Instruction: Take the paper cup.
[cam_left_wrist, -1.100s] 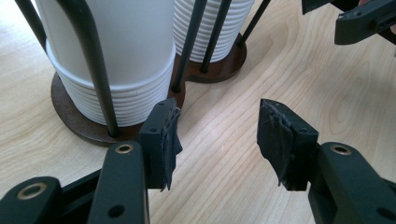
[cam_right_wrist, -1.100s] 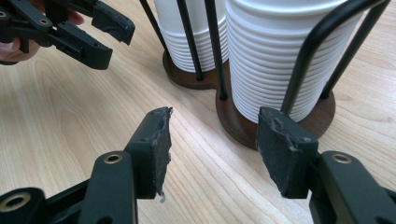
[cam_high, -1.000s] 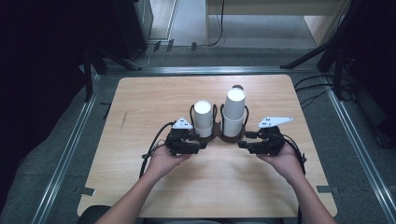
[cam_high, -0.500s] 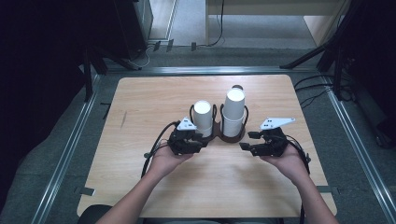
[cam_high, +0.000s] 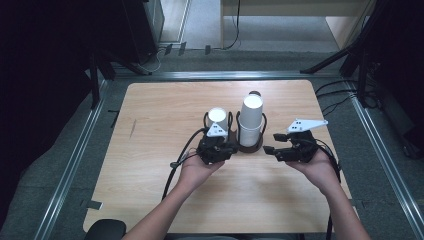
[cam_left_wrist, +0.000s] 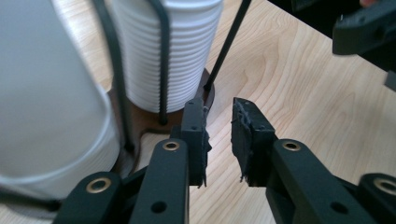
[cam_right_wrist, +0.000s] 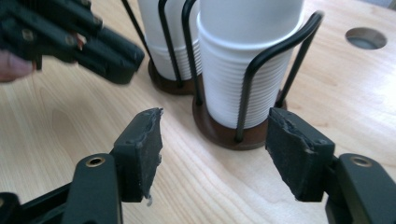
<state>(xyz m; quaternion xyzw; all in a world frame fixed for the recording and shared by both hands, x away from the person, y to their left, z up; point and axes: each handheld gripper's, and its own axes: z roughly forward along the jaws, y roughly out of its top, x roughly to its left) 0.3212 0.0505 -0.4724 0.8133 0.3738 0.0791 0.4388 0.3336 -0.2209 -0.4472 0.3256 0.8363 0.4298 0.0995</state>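
a person's two hands hold a pair of black grippers at a light wooden worktop (cam_high: 150, 200), on either side of a black wire cup holder (cam_high: 250, 146) with dark round bases that stands near the worktop's middle. the holder is the landmark here: its taller stack of white ribbed cups (cam_high: 251, 120) sits in the right-hand ring, and a shorter stack of white cups (cam_high: 218, 119) sits in the ring just to the left of it.

the left gripper (cam_left_wrist: 219, 135) lies just in front of the holder, below the shorter stack, its jaws nearly together with a narrow gap and nothing between them; they have just been closing. in the left gripper view the tips sit just short of the holder's brown base, not touching a wire that can be made out.

the right gripper (cam_right_wrist: 215, 149) hangs to the right of the holder and a little in front of it, apart from the wires. its jaws have just been opening and stand released, with bare worktop and the holder's base seen between them; the pads press on nothing. a grey three-cornered plate (cam_high: 306, 125) rides on top of it.

a round hole (cam_right_wrist: 365, 38) in the worktop shows behind the holder in the right gripper view.
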